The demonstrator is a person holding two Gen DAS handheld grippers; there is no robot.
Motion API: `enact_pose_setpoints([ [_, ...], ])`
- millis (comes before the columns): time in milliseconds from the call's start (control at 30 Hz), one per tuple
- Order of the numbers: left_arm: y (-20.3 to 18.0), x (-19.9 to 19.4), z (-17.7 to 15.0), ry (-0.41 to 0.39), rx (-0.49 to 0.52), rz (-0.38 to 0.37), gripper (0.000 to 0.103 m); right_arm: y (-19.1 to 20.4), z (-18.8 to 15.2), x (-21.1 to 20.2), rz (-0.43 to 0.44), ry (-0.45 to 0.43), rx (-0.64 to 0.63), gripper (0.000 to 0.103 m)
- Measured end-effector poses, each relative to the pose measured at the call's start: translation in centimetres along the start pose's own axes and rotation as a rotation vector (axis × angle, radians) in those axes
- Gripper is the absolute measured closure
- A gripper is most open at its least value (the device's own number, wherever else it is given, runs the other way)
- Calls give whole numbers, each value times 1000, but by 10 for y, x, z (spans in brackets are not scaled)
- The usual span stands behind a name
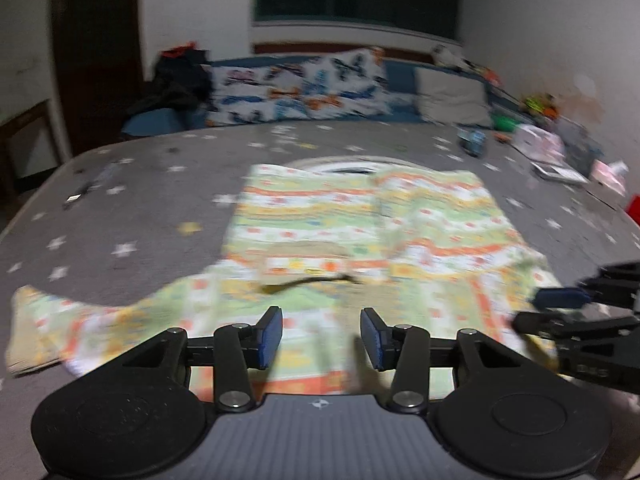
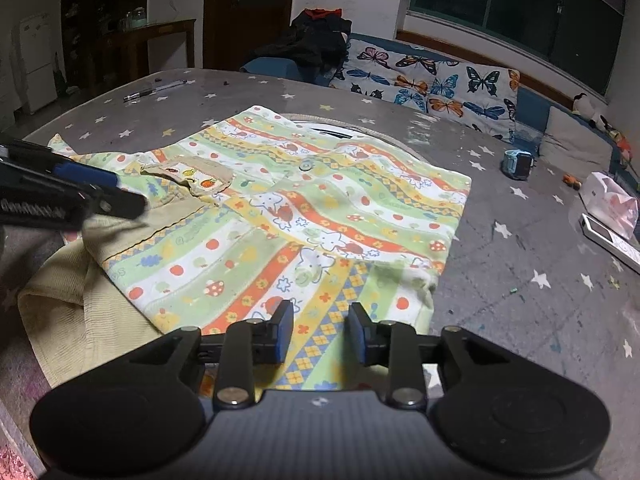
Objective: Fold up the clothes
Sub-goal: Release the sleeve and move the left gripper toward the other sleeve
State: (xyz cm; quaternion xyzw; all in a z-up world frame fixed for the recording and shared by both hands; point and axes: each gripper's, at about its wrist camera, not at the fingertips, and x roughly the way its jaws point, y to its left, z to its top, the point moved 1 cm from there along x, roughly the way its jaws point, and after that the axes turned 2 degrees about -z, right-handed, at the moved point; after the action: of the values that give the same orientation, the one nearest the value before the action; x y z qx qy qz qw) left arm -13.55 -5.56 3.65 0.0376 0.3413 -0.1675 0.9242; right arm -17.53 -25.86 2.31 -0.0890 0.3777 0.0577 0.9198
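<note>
Garment: small green, orange and yellow striped cotton shirt (image 2: 304,216), spread flat mid-table, near edge under both tools.
Left gripper (image 1: 321,340): parted, empty.
Right gripper (image 2: 320,334): parted, empty.
Advice: pinch hem corners evenly, fold away.
Surface: grey star-print tablecloth (image 2: 520,292).

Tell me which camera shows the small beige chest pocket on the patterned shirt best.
The right wrist view: the small beige chest pocket on the patterned shirt is sharp, with its fruit trim visible. The left wrist view shows it motion-blurred.
</note>
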Motion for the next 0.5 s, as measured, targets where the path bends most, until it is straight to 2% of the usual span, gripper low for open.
enact_pose_setpoints([
  [300, 121, -27, -16, -61, -352, 266, 58, -2, -2, 1, 8, -11, 21, 69],
  [500, 182, -23, -9, -67, -489, 328, 58, -2, -2, 2, 8, -13, 20, 69],
])
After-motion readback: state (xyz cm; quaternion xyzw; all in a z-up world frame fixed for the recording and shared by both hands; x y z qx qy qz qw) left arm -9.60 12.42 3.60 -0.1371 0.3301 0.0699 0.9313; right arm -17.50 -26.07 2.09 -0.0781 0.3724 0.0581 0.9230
